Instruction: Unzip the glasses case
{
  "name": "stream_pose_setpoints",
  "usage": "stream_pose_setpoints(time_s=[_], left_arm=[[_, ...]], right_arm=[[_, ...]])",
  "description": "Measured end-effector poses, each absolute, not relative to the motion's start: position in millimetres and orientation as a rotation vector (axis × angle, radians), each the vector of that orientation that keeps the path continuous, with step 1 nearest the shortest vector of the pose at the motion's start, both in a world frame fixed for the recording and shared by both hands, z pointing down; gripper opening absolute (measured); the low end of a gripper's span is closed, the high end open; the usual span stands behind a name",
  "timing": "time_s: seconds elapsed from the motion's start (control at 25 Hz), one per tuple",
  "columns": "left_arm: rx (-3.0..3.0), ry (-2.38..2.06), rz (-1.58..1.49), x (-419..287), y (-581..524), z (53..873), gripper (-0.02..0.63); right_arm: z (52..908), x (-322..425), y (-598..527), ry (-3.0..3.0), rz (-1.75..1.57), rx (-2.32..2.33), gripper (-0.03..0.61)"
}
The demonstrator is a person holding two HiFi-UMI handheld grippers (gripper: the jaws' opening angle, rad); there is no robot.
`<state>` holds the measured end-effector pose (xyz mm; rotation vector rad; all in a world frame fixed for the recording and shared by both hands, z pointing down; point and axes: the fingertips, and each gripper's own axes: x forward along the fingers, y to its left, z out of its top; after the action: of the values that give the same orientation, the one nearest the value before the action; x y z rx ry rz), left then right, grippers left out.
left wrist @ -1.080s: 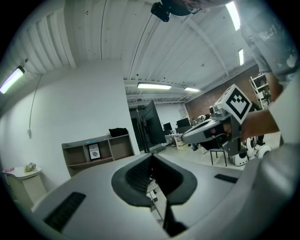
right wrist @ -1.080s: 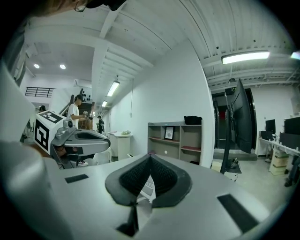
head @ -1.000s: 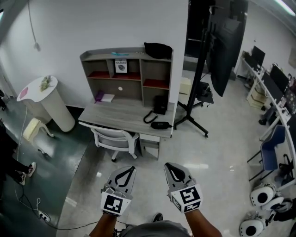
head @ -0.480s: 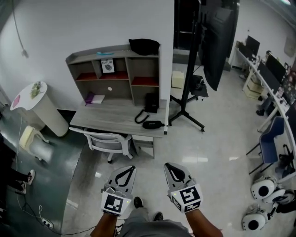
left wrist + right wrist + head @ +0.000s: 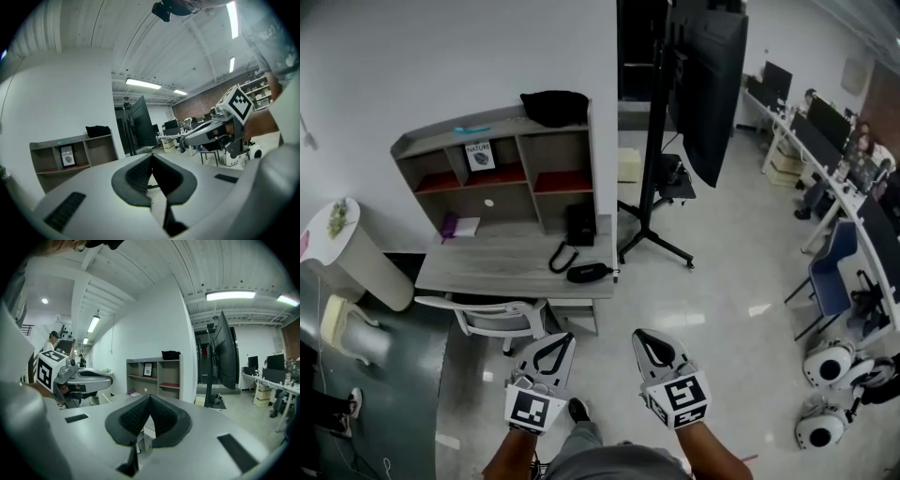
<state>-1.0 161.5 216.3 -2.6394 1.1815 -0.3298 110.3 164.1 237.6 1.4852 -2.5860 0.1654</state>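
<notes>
A black glasses case (image 5: pixel 587 272) lies near the front right corner of a grey desk (image 5: pixel 487 267), far ahead of both grippers. My left gripper (image 5: pixel 555 339) and right gripper (image 5: pixel 647 336) are held side by side at the bottom of the head view, well short of the desk. Both are shut, tips together, with nothing between them. The left gripper (image 5: pixel 151 157) looks level toward the shelf unit (image 5: pixel 70 157), and the right gripper (image 5: pixel 149 398) does the same. The case does not show in either gripper view.
A white chair (image 5: pixel 492 319) is pushed in at the desk front. A black bag (image 5: pixel 553 106) sits on the shelf unit (image 5: pixel 497 169), and a black phone (image 5: pixel 578 225) stands on the desk. A tall monitor stand (image 5: pixel 656 159) rises to the right. A white round table (image 5: pixel 342 248) is left. Workstations line the right wall.
The desk and glasses case have shifted left and slightly nearer in the head view as I walk toward them. Both grippers stay shut and keep their place in the picture.
</notes>
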Motion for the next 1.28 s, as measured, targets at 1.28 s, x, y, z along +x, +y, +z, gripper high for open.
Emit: stream_pose_setpoints(time_s=[1.28], left_arm=[[-2.686, 1.027, -0.324, -93, -21, 221, -0.002]], right_arm=[[245, 32, -12, -2.447, 0.14, 1.628, 0.011]])
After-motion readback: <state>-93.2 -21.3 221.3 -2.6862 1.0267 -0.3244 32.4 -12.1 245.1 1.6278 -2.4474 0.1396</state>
